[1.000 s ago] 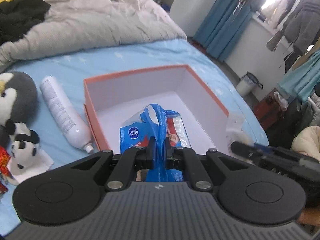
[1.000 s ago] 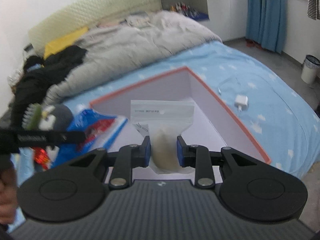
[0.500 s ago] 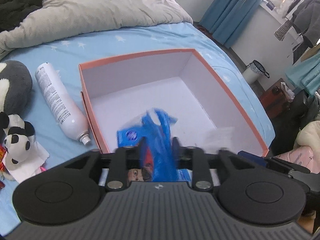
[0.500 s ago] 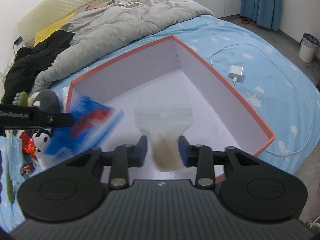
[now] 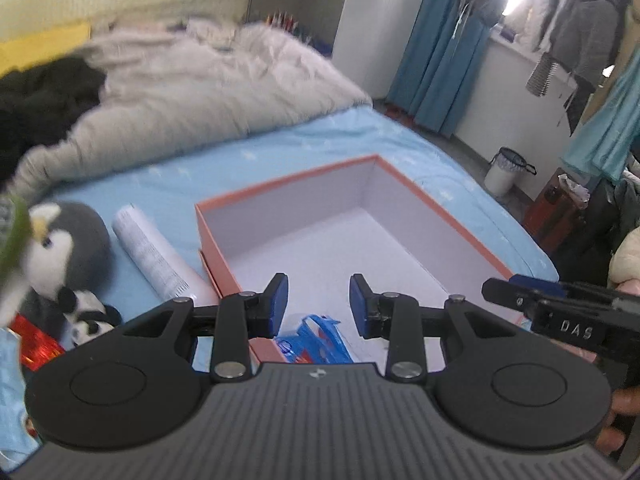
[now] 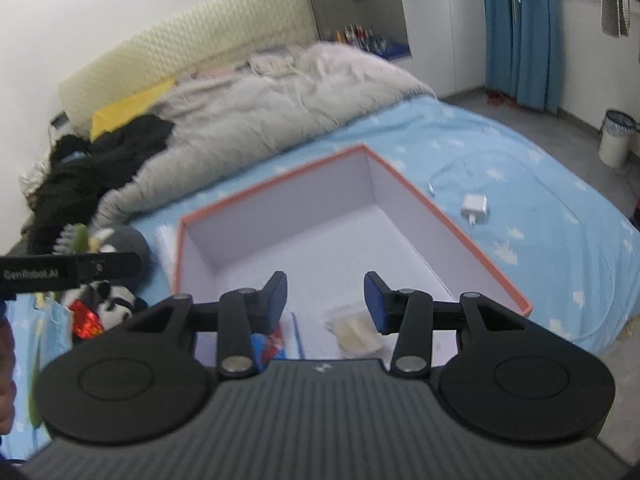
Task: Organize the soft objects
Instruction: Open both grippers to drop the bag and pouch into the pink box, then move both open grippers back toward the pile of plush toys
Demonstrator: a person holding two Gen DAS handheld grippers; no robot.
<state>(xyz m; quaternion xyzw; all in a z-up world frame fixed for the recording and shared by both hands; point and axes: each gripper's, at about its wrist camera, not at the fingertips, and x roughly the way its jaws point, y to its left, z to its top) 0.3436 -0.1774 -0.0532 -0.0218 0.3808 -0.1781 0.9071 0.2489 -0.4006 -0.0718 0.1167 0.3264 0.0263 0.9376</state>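
An open orange-rimmed box [image 5: 280,186] with a white inside lies on the blue bed; it also shows in the right wrist view [image 6: 472,242]. My left gripper [image 5: 318,304] is open and empty above the box's near end. A blue tissue pack [image 5: 316,342] lies in the box below it, also seen in the right wrist view [image 6: 276,340]. My right gripper [image 6: 326,300] is open and empty. A clear pouch with beige contents [image 6: 356,330] lies in the box under it. The right gripper's side [image 5: 560,316] shows at the right of the left wrist view.
A penguin plush [image 5: 60,240], a small panda plush [image 5: 90,314] and a white spray can [image 5: 156,256] lie left of the box. A grey duvet [image 6: 260,120] and black clothes [image 6: 100,160] are behind. A white charger [image 6: 474,206] lies right of the box.
Both grippers opened and let go: the blue tissue pack and the clear pouch dropped into the box. Both grippers lifted and tilted up.
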